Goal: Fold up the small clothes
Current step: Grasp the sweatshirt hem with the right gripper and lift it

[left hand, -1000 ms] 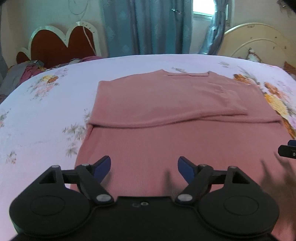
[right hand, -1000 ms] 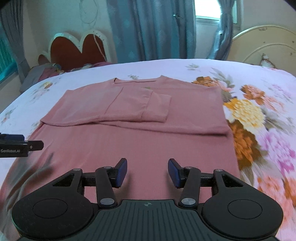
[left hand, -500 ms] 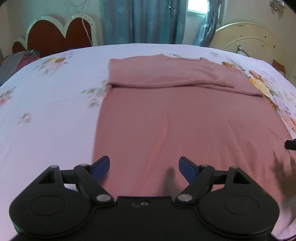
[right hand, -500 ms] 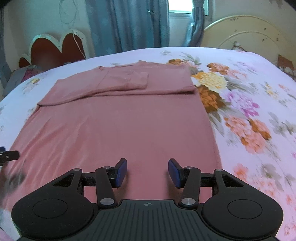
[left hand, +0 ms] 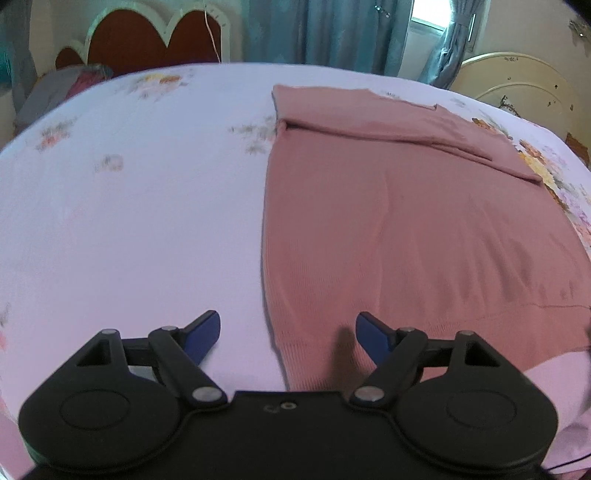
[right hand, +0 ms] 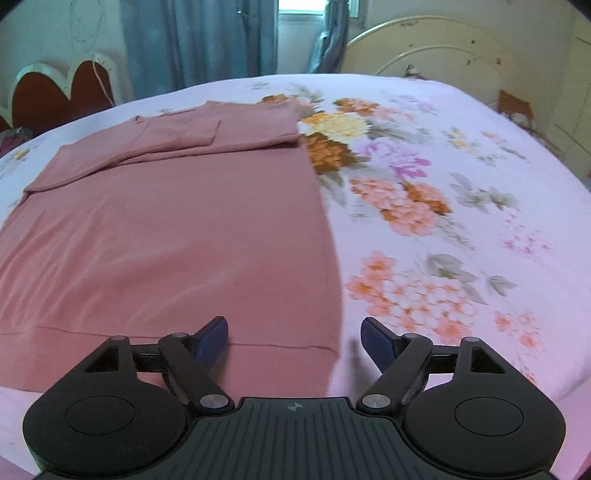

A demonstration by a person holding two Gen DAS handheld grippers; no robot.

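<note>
A dusty-pink knit top (left hand: 406, 221) lies flat on the bed, sleeves folded across its far end. In the left wrist view my left gripper (left hand: 288, 334) is open and empty, straddling the top's near left hem corner. In the right wrist view the same top (right hand: 177, 240) fills the left half. My right gripper (right hand: 294, 338) is open and empty, straddling the near right hem corner, left finger (right hand: 212, 338) over the hem band, right finger (right hand: 376, 343) over the sheet.
The bed has a pale lilac floral sheet (right hand: 424, 206). A cream headboard (right hand: 443, 55) stands at the far right, a heart-shaped red board (left hand: 147, 40) and piled clothes (left hand: 62, 88) at the far left, blue curtains (left hand: 314, 29) behind.
Both grippers have drawn back toward the near hem and moved outward, left one to the left corner, right one to the right corner. The right gripper's jaws have opened wider.
</note>
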